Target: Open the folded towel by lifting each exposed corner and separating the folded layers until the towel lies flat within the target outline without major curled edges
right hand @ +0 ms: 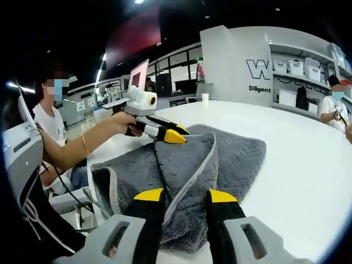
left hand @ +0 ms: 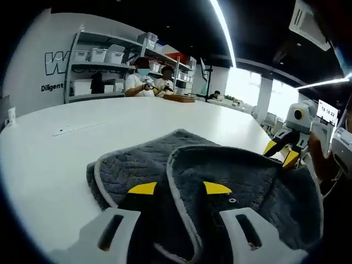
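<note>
A folded grey towel (left hand: 137,165) with pale edging lies on the white table (left hand: 71,148). My left gripper (left hand: 180,188) hovers low over it, jaws open, and a raised pale hem of the top layer runs between them. In the left gripper view the right gripper (left hand: 280,153) stands open at the towel's far right edge. In the right gripper view my right gripper (right hand: 186,195) is open over the near edge of the towel (right hand: 236,154), again with a hem between its jaws. The left gripper (right hand: 176,135), held by a hand, touches the far corner.
The table (right hand: 308,165) stretches bare to the right of the towel. A seated person (right hand: 49,126) is at its left edge. Shelves with white bins (left hand: 104,55) and standing people (left hand: 140,80) are beyond the table. A cup (right hand: 204,97) stands far off.
</note>
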`<state>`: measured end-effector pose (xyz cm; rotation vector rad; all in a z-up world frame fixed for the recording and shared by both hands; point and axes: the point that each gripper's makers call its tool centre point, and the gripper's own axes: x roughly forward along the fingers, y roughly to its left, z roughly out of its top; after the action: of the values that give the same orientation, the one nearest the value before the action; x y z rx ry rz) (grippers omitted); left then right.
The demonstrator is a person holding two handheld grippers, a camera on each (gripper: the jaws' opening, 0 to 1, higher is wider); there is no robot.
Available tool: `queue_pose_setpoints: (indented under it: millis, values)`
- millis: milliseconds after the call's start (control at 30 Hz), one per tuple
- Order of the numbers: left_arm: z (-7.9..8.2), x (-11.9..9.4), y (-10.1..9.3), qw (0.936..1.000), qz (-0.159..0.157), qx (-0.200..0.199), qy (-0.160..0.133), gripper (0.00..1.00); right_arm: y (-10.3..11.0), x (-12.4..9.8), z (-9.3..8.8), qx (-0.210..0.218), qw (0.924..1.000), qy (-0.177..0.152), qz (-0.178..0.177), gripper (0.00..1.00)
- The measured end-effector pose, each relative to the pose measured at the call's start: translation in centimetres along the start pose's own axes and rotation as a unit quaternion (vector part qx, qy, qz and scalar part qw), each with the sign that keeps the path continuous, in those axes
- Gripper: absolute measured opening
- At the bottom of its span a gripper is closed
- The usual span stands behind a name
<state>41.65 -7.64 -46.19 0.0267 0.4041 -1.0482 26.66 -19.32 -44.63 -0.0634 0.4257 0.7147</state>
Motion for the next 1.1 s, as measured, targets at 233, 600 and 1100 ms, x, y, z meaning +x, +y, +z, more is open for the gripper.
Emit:
queue_pose_setpoints:
  millis: [233, 600, 1100]
  values:
    - [0.0, 0.0, -0.7, 0.9999, -0.01, 0.006, 0.001, 0.19, 0.0, 0.0, 0.1, -0.001, 1.0, -0.001, 0.002, 0.25]
    - [0.3, -0.3, -1.1, 0.9998, -0.016, 0.0, -0.006, 0.03, -0.1, 0.0, 0.4, -0.004, 1.0, -0.004, 0.003, 0.25]
    - [3.5, -2.0, -5.9, 0.9857, -0.092, 0.125, -0.064, 0.02, -0.4, 0.0, 1.3, -0.015, 0.9997, -0.016, -0.003, 0.26]
